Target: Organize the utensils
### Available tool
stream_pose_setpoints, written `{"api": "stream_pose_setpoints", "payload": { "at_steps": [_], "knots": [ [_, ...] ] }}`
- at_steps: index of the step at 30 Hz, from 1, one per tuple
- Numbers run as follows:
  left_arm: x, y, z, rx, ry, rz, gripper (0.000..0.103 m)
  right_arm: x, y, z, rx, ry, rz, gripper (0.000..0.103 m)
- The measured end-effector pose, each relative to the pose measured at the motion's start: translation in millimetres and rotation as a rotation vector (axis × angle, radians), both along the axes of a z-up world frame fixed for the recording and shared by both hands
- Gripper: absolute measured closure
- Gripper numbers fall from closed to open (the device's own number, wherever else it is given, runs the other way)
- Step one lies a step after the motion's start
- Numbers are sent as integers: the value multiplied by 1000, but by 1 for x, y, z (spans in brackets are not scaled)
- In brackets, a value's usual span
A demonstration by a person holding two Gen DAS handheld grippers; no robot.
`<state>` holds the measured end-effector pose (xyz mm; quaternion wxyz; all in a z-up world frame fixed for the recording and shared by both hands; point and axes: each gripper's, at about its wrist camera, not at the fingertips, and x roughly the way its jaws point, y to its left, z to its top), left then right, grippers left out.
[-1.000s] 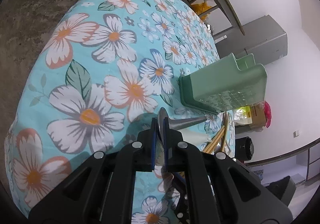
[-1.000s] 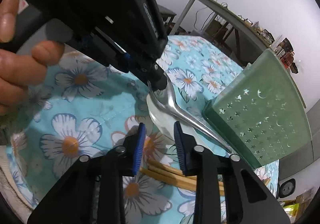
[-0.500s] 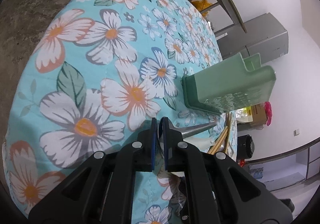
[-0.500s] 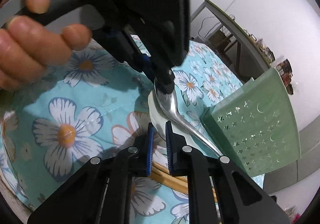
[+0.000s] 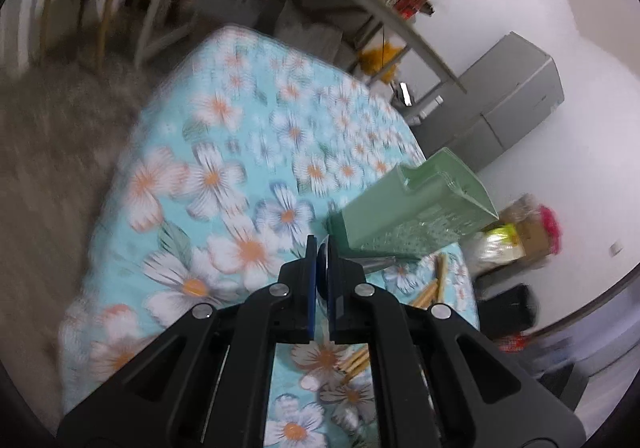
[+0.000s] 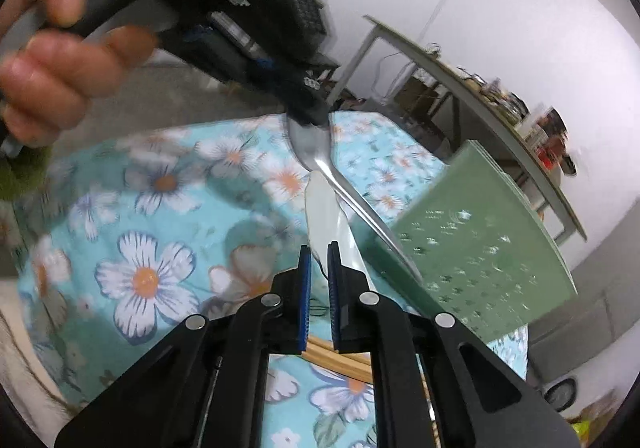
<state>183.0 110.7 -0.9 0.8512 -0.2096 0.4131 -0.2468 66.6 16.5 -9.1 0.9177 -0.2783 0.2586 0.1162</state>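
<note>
right tongs [image 6: 317,280]: pinched nearly shut on the white spoon [image 6: 326,216], which is now off the desk [image 6: 144,232]
left tongs [image 5: 322,260]: clamped on the metal spoon [image 6: 320,160] bowl, raised higher than a second ago (blurry)
green utensil holder [image 6: 480,260]: just beyond, looks like both spoons go in next
chopsticks [image 6: 340,358]: not picked up yet

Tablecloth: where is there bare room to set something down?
Open floral tablecloth left of and beyond the green holder, out to the far edge. Crowded on the near right: chopsticks lie beside the holder, and the left claw carries the metal spoon over that spot.
</note>
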Motion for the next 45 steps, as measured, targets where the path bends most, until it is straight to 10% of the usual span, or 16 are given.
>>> {"api": "stream_pose_setpoints", "payload": {
  "at_steps": [15,30,37,45],
  "knots": [
    [-42,-19,130,188,-347,9,99,-12,-111,58,480,-81,-182,100],
    [-1,-116,133,570,-348,-132,99,-25,-168,58,644,-131,-236,100],
    [27,-141,122,425,-283,-230,90,-30,-186,70,693,-172,-238,100],
    [26,-116,110,198,-270,-156,58,-31,-198,93,712,-215,-225,101]
  ]
}}
